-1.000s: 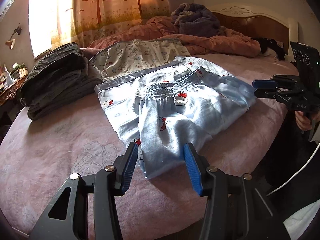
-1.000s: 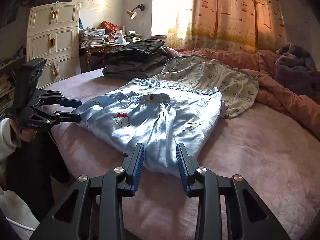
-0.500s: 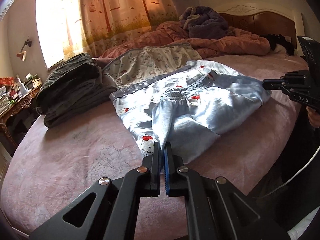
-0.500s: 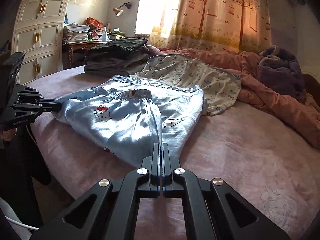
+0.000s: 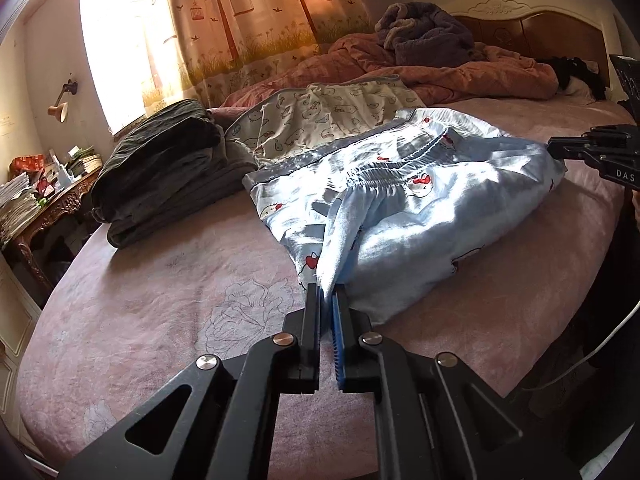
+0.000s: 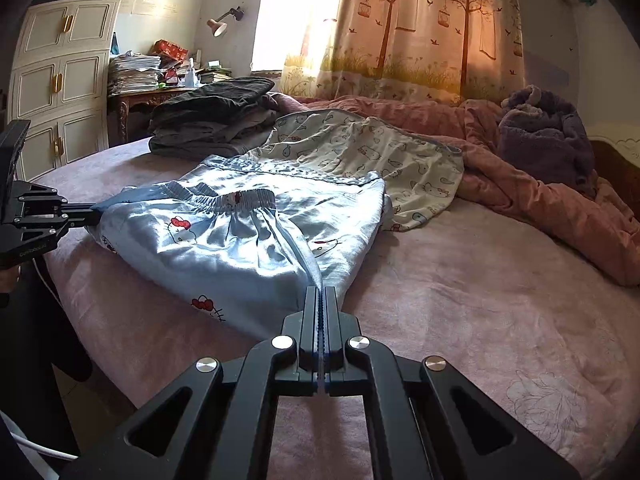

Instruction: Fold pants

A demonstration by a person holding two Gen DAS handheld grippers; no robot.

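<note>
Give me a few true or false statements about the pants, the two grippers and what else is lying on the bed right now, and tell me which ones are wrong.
1. The left gripper is shut on the light blue pants. True.
2. The right gripper is open and clear of the fabric. False: it is shut on an edge of the pants.
3. A stack of dark folded clothes sits on the bed beside the pants. True.
4. The pants are plain, with no print. False: they carry cartoon cat faces with red bows.
5. The purple blanket lies on top of the pants. False: it sits apart, on the rumpled pink quilt.
</note>
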